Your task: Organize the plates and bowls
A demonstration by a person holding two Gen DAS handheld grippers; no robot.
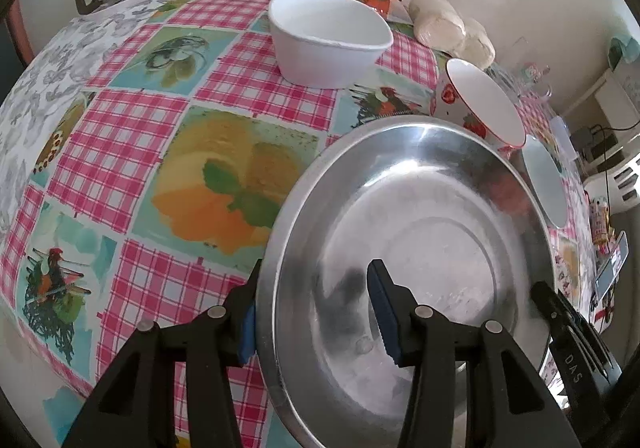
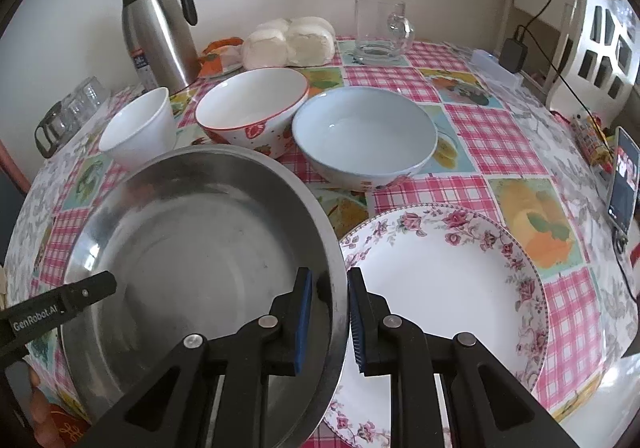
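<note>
Your right tool [image 2: 329, 318] clamps the near rim of the steel plate [image 2: 192, 232], which overlaps the floral plate [image 2: 448, 280] on the table [image 2: 516, 152]. Your left tool [image 1: 316, 318] straddles the plate's opposite rim, its pads apart and not pressing.

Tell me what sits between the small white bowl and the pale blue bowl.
The strawberry bowl sits between the small white bowl and the pale blue bowl, as the right wrist view shows.
</note>
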